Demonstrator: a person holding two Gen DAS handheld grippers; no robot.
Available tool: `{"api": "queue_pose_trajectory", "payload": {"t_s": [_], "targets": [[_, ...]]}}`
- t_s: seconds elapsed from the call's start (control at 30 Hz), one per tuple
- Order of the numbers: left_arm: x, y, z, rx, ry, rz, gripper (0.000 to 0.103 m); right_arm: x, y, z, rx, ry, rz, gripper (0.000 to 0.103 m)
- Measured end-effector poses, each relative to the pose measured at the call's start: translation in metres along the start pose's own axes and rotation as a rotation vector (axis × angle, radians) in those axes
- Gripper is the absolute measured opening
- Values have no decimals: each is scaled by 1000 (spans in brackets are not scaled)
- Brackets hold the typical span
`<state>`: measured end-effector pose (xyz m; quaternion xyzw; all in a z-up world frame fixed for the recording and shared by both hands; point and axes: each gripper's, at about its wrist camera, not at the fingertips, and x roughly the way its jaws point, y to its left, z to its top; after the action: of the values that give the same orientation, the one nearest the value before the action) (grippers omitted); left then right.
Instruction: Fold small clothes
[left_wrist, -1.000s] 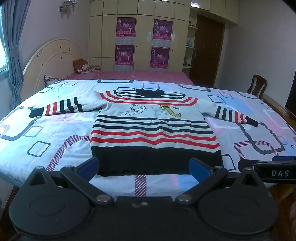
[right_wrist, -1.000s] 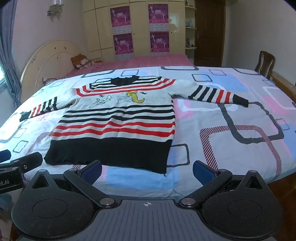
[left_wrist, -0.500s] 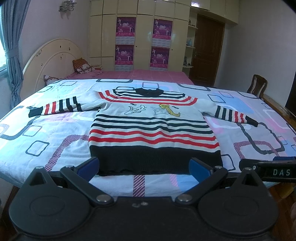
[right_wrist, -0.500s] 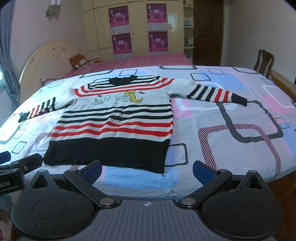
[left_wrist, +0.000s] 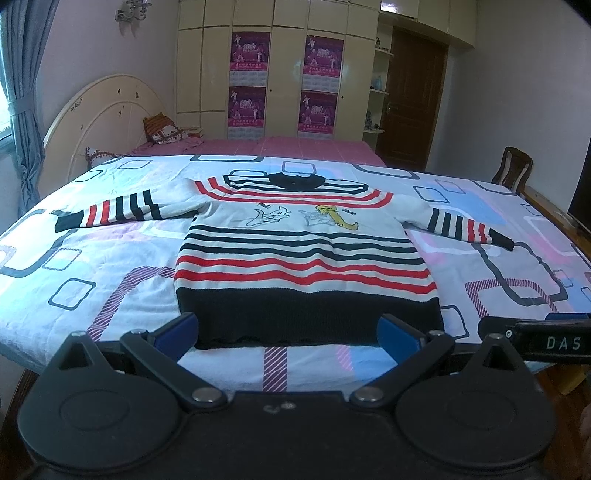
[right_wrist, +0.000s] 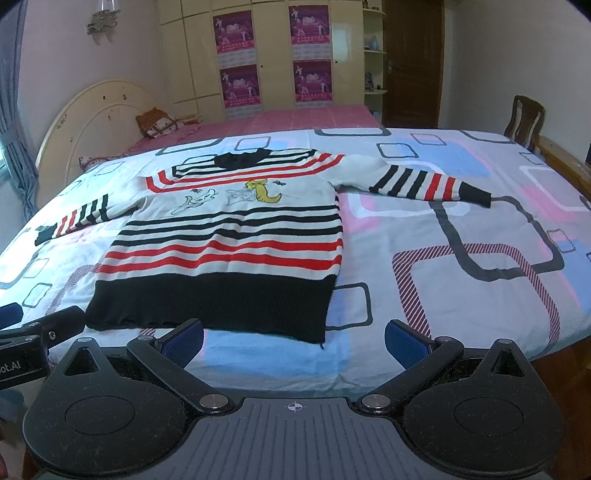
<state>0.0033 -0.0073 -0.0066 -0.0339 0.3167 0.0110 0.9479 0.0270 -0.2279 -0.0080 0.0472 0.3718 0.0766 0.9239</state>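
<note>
near the bed's front edge, both grippers' jaws gape apart before the flat sweater (left_wrist: 303, 258) hem.

Sweater (left_wrist: 303, 254): white knit, red and black stripes, black hem band and collar, cartoon print on chest. Lies flat, unfolded, sleeves spread sideways, hem at the bed's (left_wrist: 92, 258) near edge.
</note>
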Motion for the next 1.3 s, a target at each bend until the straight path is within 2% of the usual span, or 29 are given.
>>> {"api": "queue_pose_trajectory", "payload": {"t_s": [1.3], "targets": [[3, -2, 3, 0, -4, 15, 103, 3, -1, 4, -3, -6, 2, 103]]}}
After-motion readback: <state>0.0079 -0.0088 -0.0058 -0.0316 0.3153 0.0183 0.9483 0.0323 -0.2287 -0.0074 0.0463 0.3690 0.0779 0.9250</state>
